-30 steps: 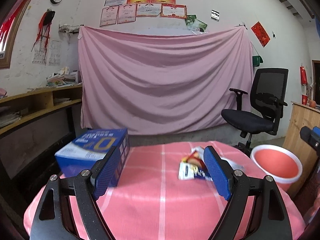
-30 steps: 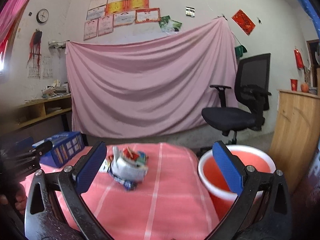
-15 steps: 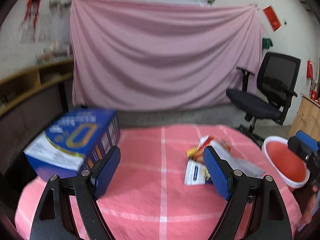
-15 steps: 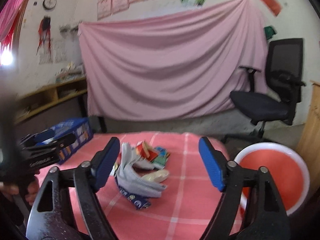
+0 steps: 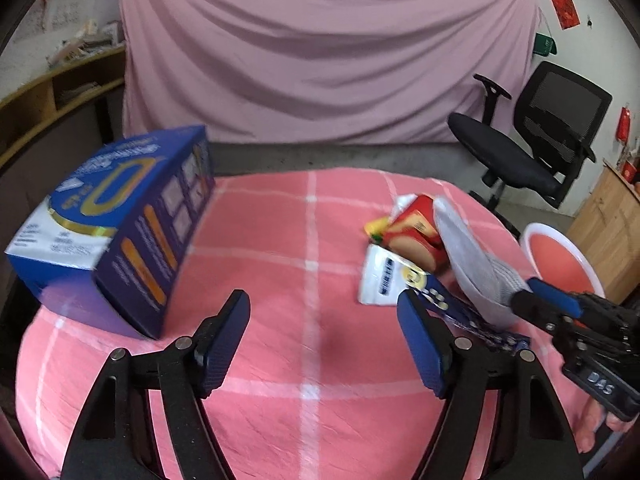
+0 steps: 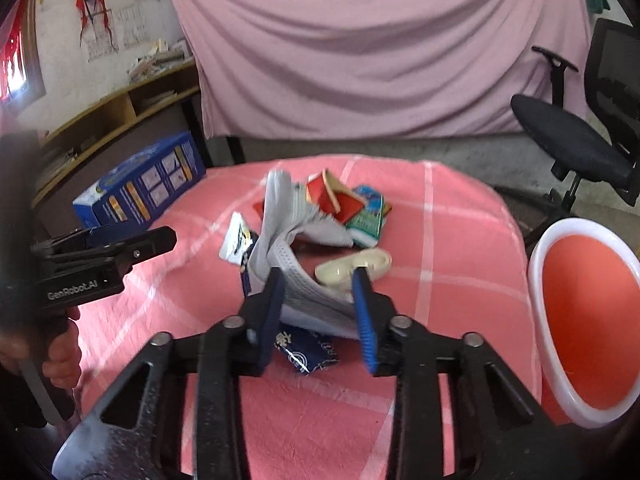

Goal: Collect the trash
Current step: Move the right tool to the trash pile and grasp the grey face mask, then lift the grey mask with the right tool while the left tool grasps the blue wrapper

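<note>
A heap of trash lies on the pink checked tablecloth (image 6: 440, 248): a grey-white bag (image 6: 288, 232), a red wrapper (image 6: 332, 196), a green packet (image 6: 366, 220), a cream piece (image 6: 360, 266) and a dark blue wrapper (image 6: 306, 350). My right gripper (image 6: 318, 304) is half closed, its pads on either side of the grey-white bag's near end. In the left wrist view that bag (image 5: 476, 264) meets the right gripper's tips (image 5: 532, 296). My left gripper (image 5: 324, 336) is open and empty above the cloth, left of the heap.
A red bin with a white rim (image 6: 584, 320) stands off the table's right edge. A big blue box (image 5: 116, 220) sits at the table's left. A black office chair (image 5: 532, 152) is behind right, and a pink sheet (image 5: 320, 48) hangs on the wall.
Both grippers have tilted down and moved closer to the table. My right gripper has narrowed around the grey-white bag. My left gripper stays open.
</note>
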